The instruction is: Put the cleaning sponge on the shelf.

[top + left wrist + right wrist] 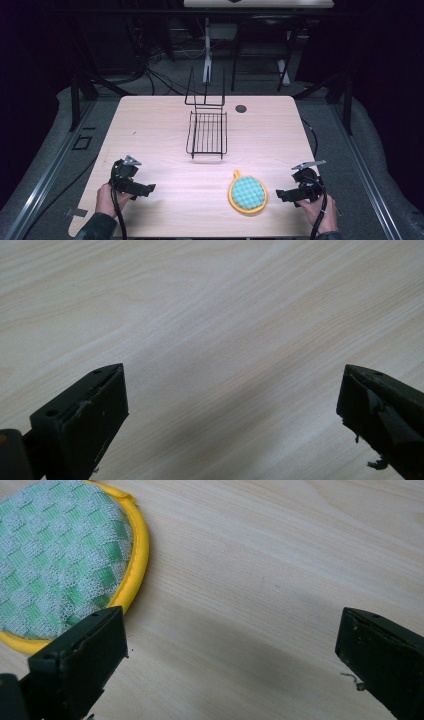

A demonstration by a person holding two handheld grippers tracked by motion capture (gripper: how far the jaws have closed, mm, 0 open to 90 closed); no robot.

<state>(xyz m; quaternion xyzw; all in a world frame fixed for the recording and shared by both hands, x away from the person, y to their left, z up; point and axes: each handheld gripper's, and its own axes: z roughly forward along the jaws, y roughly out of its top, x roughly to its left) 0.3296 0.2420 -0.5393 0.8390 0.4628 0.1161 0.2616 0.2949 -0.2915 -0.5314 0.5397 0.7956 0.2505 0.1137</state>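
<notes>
Both tongs, left [150,189] and right [280,194], gape (nothing held) beside scrubber [247,194].

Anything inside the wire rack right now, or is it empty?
The wire rack holds nothing; the table shows through its bars. The round scrubber lies on the table nearer the person, apart from the rack. What is beneath the scrubber is covered.

Light wood-grain table [150,130] with rounded corners, small dark round grommet [241,108] near the far edge. Grey floor [45,150] around it, metal rails [40,190] running along both sides. Black cables [150,75] snake across the floor behind. Background is dark (black frame legs, a white stand post [207,55] barely lit). Another pale tabletop [260,3] at the far top.
</notes>
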